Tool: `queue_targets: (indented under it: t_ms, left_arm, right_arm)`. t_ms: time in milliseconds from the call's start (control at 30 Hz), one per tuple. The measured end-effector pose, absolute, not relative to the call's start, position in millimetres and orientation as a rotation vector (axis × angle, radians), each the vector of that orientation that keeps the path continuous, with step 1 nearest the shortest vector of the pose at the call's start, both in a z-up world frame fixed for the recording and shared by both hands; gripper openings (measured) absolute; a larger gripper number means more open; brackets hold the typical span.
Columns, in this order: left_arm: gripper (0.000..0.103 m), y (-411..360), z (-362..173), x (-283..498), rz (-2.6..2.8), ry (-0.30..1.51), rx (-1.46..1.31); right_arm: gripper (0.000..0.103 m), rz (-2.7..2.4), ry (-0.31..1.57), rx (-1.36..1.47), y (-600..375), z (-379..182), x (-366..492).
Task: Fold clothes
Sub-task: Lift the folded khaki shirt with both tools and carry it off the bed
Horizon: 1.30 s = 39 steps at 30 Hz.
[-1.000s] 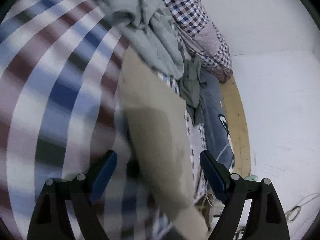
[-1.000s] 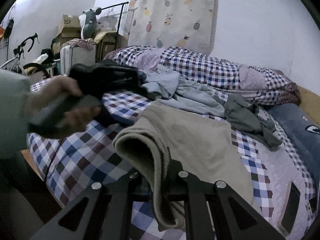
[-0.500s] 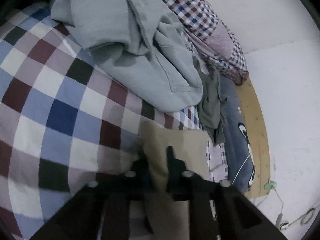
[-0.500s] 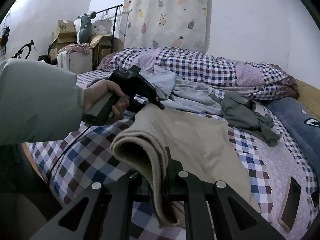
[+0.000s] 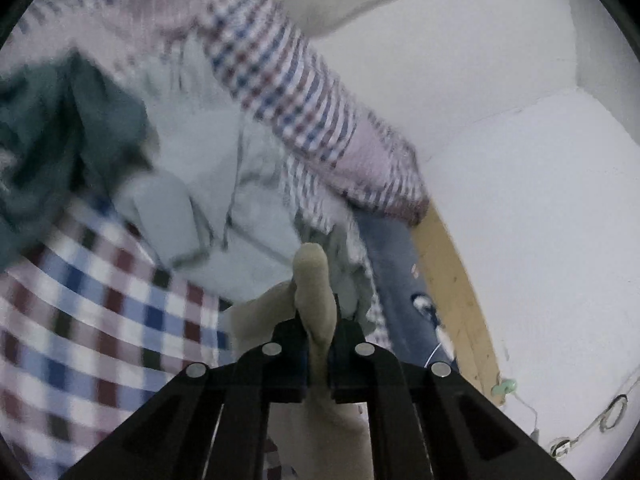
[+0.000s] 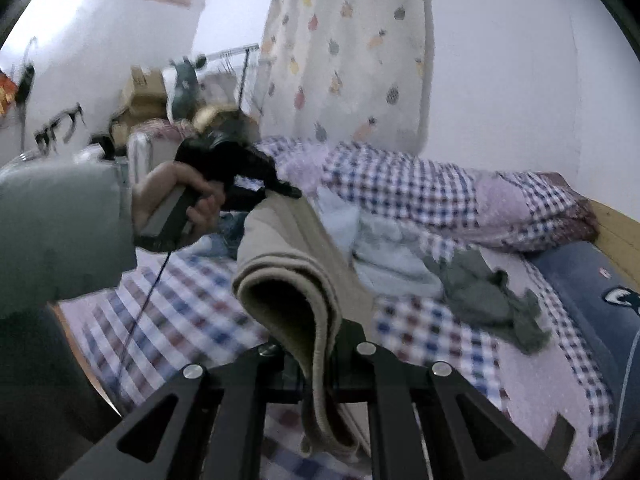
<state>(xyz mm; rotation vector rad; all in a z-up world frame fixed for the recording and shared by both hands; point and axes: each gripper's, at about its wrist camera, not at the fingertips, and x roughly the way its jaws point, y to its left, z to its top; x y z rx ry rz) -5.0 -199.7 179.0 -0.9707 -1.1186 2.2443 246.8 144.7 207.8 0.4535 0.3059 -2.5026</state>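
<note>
We've got the beige garment (image 6: pixel 288 280) strung between both tools, lifted above the checked bedsheet (image 6: pixel 192 320). Our right gripper (image 6: pixel 320 354) has its jaws pinched together on a folded edge of it, the fold looping up and draping over the fingers. Our left gripper (image 5: pixel 318 344) is likewise clamped on another bunch of the same cloth (image 5: pixel 314 292), which pokes up between its fingers. From the right wrist view we can see our left hand (image 6: pixel 176 200) wrapped around that tool's handle, grey sleeve (image 6: pixel 60 232) behind it, with the beige fabric running taut from there down to the right tool. Further back on the bed sit a pale blue garment (image 6: pixel 384 248) and a crumpled grey-green one (image 6: pixel 492 300), with the checked duvet (image 6: pixel 420 192) bunched along the wall. The left view is pretty blurry.
</note>
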Motion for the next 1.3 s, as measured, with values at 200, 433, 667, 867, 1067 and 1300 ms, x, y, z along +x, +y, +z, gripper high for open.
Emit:
queue_targets:
  t_ms: [200, 433, 667, 867, 1067, 1300]
  left_arm:
    - [0.005, -305.1, 248.4, 60.3, 2.421, -1.203, -0.837]
    - [0.005, -445.7, 288.3, 141.5, 2.656, -1.369, -0.725]
    - [0.005, -572.1, 283.6, 198.7, 2.864, -1.555, -0.621]
    - [0.005, -651.1, 275.1, 204.8, 3.031, -1.562, -0.628]
    - [0.005, -698.0, 274.4, 193.3, 3.053, -1.553, -0.557]
    - [0.005, -725.1, 251.3, 206.0, 3.051, -1.507, -0.433]
  right_arm:
    - [0.007, -2.332, 0.204, 0.374, 94.8, 252.2, 241.2]
    - [0.007, -2.077, 0.143, 0.347, -8.6, 276.4, 217.3]
    - [0.007, -1.886, 0.169, 0.34, -146.6, 274.9, 184.8]
    - [0.007, -1.875, 0.25, 0.327, -254.3, 257.2, 164.8]
    - [0.007, -1.956, 0.309, 0.248, -324.1, 253.1, 141.8]
    - [0.008, -1.926, 0.433, 0.17, -348.0, 215.7, 169.0]
